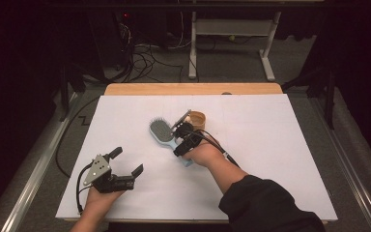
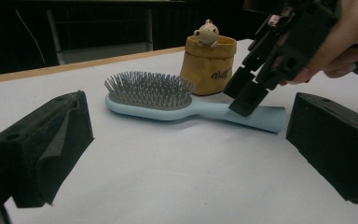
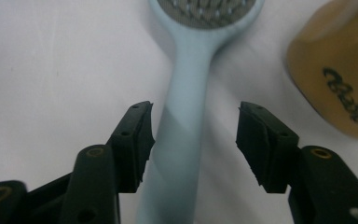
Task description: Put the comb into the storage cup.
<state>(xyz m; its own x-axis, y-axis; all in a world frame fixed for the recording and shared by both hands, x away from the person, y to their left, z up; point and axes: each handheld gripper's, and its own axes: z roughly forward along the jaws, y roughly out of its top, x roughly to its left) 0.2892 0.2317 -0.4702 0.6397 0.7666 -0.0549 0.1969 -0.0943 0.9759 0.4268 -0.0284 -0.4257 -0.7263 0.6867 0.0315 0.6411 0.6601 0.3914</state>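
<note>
A light blue hairbrush [image 1: 162, 129] lies bristles up on the white table sheet [image 1: 280, 159], its handle pointing toward the person. My right gripper [image 1: 182, 146] hangs over that handle, tilted down. In the right gripper view the handle [image 3: 186, 93] runs up between the two jaws of my right gripper [image 3: 193, 135]; a gap shows on the right side and the pads do not press on it. From the left gripper view, the hairbrush [image 2: 149, 91] lies ahead with the right gripper [image 2: 247, 100] tipped onto its handle. My left gripper [image 1: 127, 160] rests open at the near left, nothing between its jaws.
A small tan pouch [image 1: 197, 119] with a little bear figure on its rim [image 2: 207, 32] stands just behind the brush, close to the right gripper. The pouch [image 3: 340, 70] lies to the upper right in the right gripper view. A wooden strip [image 1: 193, 89] edges the table's far side.
</note>
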